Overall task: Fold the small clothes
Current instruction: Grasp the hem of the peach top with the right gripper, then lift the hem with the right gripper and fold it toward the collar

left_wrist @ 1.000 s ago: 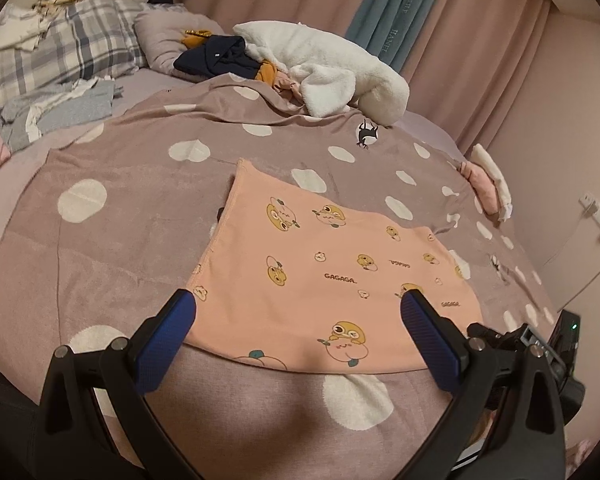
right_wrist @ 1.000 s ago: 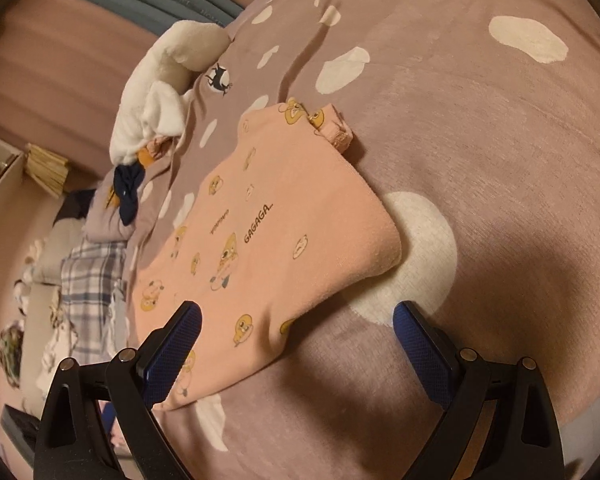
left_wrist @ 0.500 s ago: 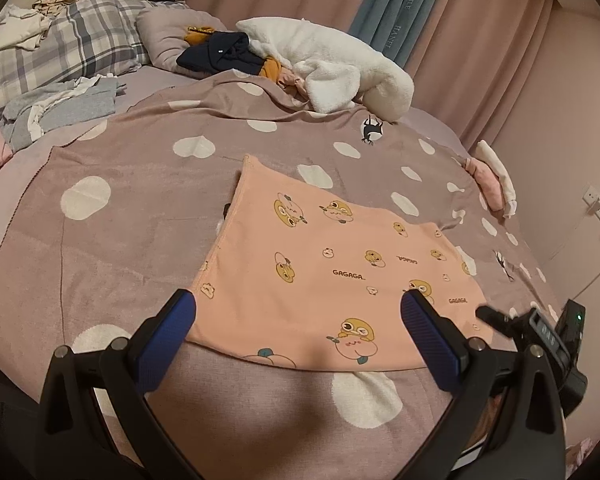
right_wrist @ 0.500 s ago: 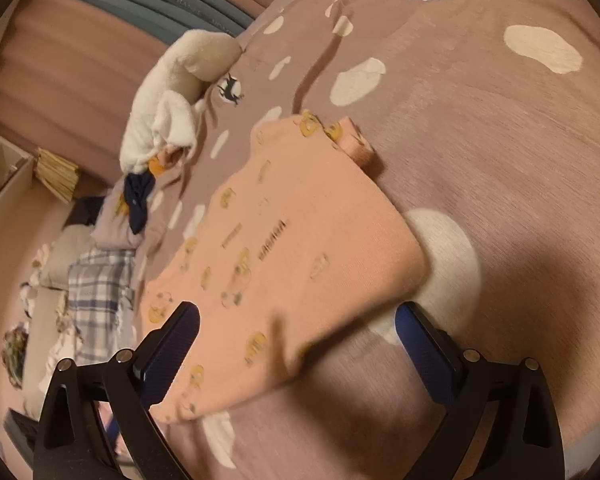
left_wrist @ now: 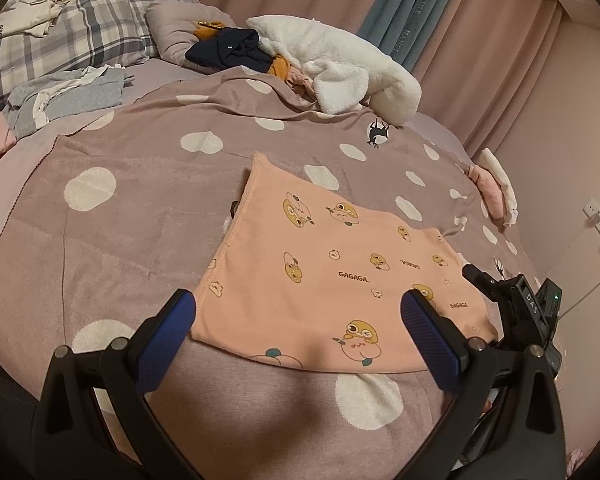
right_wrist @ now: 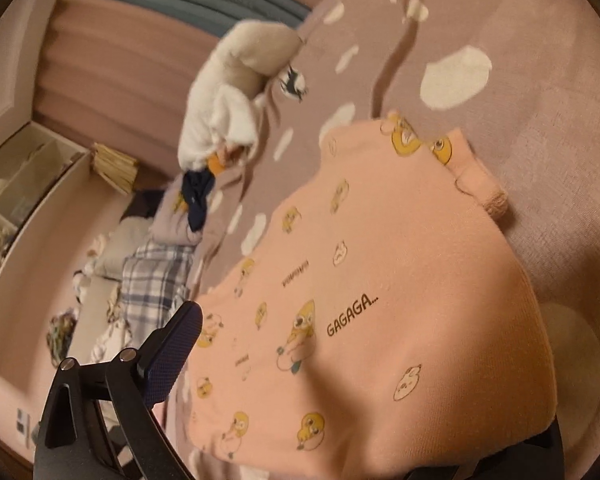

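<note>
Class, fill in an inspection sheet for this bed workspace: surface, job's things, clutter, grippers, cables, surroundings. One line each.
Surface: mauve blanket with white blobs, covering the bed.
Job's things: peach cartoon-print garment, folded flat on the blanket.
Clutter: white fleece bundle, navy garment, plaid pillow.
Grippers: left gripper open above the garment's near edge; right gripper low at the garment's edge, one finger hidden.
Cables: white wire from wall socket.
Surroundings: pink curtains, teal curtain.

The right claw's [right_wrist: 364, 384] far finger is hidden under the peach garment [right_wrist: 380, 280]; background there is motion-blurred.
</note>
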Action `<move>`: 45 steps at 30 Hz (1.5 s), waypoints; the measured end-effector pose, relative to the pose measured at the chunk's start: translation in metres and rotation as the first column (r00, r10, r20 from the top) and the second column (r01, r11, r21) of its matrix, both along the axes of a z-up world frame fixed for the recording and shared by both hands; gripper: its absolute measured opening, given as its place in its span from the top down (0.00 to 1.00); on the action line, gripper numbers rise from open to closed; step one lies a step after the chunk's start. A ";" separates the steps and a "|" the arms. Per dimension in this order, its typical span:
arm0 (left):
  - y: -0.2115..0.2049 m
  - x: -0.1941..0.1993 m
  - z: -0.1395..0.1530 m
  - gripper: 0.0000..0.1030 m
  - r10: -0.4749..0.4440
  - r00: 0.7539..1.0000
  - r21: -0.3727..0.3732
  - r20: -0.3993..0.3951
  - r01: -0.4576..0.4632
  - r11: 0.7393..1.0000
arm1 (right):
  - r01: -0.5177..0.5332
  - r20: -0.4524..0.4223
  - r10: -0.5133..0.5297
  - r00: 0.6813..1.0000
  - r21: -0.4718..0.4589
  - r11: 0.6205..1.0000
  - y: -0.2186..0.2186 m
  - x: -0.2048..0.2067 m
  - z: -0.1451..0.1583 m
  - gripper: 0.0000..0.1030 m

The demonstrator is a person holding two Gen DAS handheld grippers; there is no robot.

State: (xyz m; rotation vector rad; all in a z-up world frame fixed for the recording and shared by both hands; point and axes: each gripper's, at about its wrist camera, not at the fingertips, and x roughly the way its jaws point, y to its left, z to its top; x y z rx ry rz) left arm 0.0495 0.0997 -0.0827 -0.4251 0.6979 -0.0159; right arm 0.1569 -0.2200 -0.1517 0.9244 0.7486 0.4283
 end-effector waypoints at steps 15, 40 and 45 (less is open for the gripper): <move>-0.004 0.004 -0.005 0.00 -0.001 0.999 0.029 -0.034 0.002 1.000 | 0.208 -0.042 -0.210 0.977 -0.057 0.977 -0.022 0.000 -0.022 0.81; 0.022 0.000 -0.015 0.00 0.039 0.997 0.008 -0.068 -0.038 0.999 | 0.198 0.160 -0.153 0.975 -0.323 0.925 0.025 -0.003 0.039 0.83; 0.036 0.002 -0.019 0.00 0.075 0.994 -0.015 -0.085 -0.076 0.997 | 0.127 0.231 -0.040 0.972 -0.377 0.917 0.067 0.007 0.066 0.83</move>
